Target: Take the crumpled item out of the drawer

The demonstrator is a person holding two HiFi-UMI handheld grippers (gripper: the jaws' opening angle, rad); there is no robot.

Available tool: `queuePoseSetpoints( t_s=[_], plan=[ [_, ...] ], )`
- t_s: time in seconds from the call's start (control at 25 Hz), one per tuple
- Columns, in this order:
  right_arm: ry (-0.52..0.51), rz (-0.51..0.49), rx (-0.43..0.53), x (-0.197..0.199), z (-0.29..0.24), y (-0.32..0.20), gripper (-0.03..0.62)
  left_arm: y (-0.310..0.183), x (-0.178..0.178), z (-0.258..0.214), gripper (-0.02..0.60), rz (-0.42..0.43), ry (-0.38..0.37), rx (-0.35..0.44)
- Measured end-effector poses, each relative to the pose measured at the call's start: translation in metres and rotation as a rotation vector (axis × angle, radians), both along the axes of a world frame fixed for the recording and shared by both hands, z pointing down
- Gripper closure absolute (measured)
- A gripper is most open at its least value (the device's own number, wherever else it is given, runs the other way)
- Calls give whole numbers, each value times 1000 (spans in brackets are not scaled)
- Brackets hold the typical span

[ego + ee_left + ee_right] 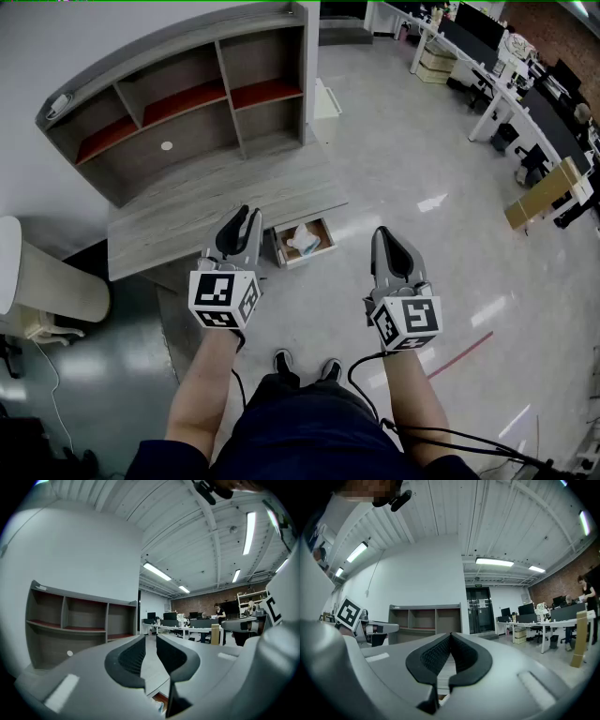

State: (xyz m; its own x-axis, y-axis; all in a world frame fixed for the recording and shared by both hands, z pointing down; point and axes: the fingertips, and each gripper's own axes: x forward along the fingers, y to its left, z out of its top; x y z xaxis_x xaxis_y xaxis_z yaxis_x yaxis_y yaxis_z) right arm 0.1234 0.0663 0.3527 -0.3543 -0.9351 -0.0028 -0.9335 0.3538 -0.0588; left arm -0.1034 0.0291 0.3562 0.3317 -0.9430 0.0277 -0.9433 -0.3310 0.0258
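The crumpled item [305,243], a white and pale blue wad, lies in a small open wooden drawer [320,251] pulled out from under the grey desk [211,211]. My left gripper [246,216] hovers just left of the drawer over the desk's front edge. In the left gripper view its jaws [150,639] stand a narrow gap apart with nothing between them. A corner of the drawer [160,698] shows below them. My right gripper [383,235] hangs over the floor to the right of the drawer. In the right gripper view its tips [450,634] touch, holding nothing.
A grey shelf unit [187,103] with red-lined compartments stands on the desk against the wall. A pale rounded chair [42,281] sits at far left. Office desks [506,84] and a cardboard box [544,192] fill the far right. A red tape line [459,354] marks the floor.
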Motion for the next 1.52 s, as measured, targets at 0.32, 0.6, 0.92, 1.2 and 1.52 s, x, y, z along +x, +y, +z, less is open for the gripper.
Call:
queuePoseSetpoints(
  t_s=[0.32, 0.6, 0.92, 1.2, 1.52],
  plan=[
    [3, 26, -6, -13, 4, -18, 588, -26, -14, 23, 505, 32, -14, -42],
    [7, 82, -4, -29, 8, -27, 588, -56, -21, 86, 505, 123, -83, -152],
    [47, 115, -79, -24, 38, -42, 588, -90, -5, 197, 505, 216, -206, -306],
    [0, 96, -148, -4, 81, -83, 588, -104, 30, 276, 503, 287, -334, -435],
    [-34, 40, -233, 30, 124, -147, 588, -117, 65, 375, 503, 334, -445, -648]
  ],
)
